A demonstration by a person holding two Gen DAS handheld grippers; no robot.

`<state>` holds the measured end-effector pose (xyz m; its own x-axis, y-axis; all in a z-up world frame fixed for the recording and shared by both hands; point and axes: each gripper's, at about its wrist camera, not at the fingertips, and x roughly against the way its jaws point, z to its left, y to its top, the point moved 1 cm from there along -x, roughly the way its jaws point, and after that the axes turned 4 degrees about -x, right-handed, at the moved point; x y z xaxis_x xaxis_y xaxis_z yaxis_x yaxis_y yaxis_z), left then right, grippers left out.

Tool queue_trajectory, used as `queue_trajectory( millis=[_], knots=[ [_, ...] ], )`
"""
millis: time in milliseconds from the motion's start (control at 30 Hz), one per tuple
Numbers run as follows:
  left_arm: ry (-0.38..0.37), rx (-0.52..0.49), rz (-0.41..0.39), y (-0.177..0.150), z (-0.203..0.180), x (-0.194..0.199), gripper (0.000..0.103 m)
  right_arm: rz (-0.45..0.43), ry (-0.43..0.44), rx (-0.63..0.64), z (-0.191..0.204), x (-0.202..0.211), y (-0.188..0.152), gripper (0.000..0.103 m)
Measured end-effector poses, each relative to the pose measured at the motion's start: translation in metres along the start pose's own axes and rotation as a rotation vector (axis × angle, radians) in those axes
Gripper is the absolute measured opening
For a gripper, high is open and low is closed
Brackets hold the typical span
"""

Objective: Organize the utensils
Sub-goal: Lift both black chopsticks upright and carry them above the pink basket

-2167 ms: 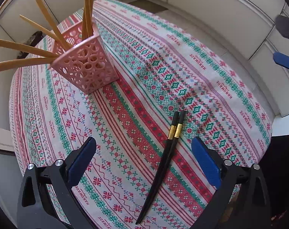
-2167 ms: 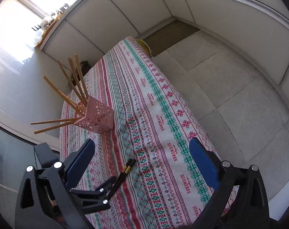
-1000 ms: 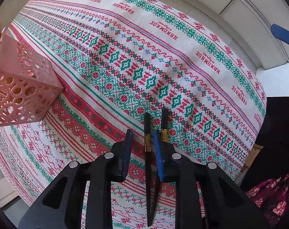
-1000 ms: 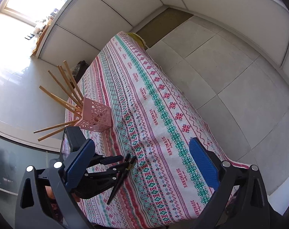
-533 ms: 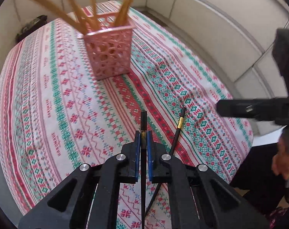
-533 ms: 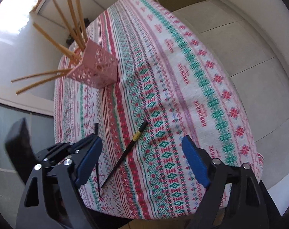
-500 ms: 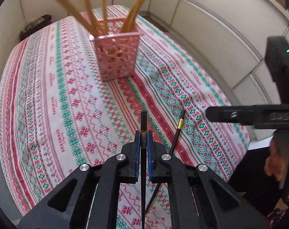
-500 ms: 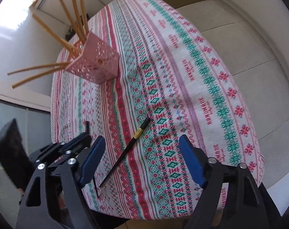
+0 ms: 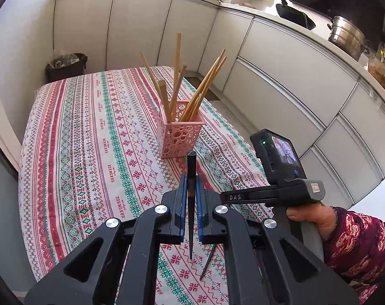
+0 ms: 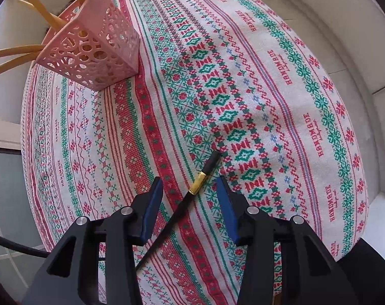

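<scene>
Tablecloth [image 10: 281, 58] woven "HANDMADE"; right gripper [image 9: 271, 195] marked "DAS".

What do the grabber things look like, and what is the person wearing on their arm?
Both grabbers are black plastic frames with triangle cut-outs, round silver bolts and blue pads on the fingers. The left gripper looks just like the right gripper. From the left one's view, the right one has a small screen with a green light and white letters reading DAS. The sleeve is dark red with a pale pattern.

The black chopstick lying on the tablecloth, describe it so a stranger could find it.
Start at the striped tablecloth and its pink holder of tan wooden chopsticks. Nearer the cloth's edge lies the black chopstick, between the closing right tongs. It alone has a gold band.
</scene>
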<state>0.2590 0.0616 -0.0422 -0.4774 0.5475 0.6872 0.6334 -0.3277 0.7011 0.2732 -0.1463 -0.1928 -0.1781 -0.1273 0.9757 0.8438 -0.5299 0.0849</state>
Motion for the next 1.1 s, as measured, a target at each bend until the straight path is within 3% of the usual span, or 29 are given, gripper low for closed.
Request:
queue_trajectory(
  millis=[100, 167, 233, 333, 533, 733, 900, 1100],
  knots=[
    [0.015, 0.012, -0.028, -0.001, 0.006, 0.010, 0.006, -0.039, -0.051, 0.028, 0.015, -0.002, 0.002, 0.042],
    [0.023, 0.027, -0.048, -0.001, 0.011, 0.018, 0.006, -0.065, -0.061, 0.056, 0.023, -0.003, 0.001, 0.026],
    [0.034, 0.042, -0.061, -0.001, 0.015, 0.025, 0.006, -0.060, -0.011, 0.066, 0.027, -0.004, -0.002, 0.013],
    [0.046, 0.057, -0.070, -0.001, 0.018, 0.029, 0.006, -0.074, 0.031, 0.057, 0.021, -0.003, -0.008, 0.008],
    [0.047, 0.060, -0.091, -0.001, 0.015, 0.032, 0.006, -0.166, 0.146, 0.094, -0.007, 0.029, -0.040, 0.007],
    [0.044, 0.062, -0.133, 0.002, 0.008, 0.035, 0.006, -0.410, 0.240, 0.236, -0.022, 0.094, -0.077, 0.007],
    [0.042, 0.053, -0.172, 0.004, -0.003, 0.041, 0.006, -0.603, 0.239, 0.347, -0.032, 0.145, -0.100, 0.007],
    [0.038, 0.029, -0.190, 0.004, -0.015, 0.042, 0.006, -0.663, 0.288, 0.300, -0.051, 0.168, -0.101, 0.007]
  ],
)
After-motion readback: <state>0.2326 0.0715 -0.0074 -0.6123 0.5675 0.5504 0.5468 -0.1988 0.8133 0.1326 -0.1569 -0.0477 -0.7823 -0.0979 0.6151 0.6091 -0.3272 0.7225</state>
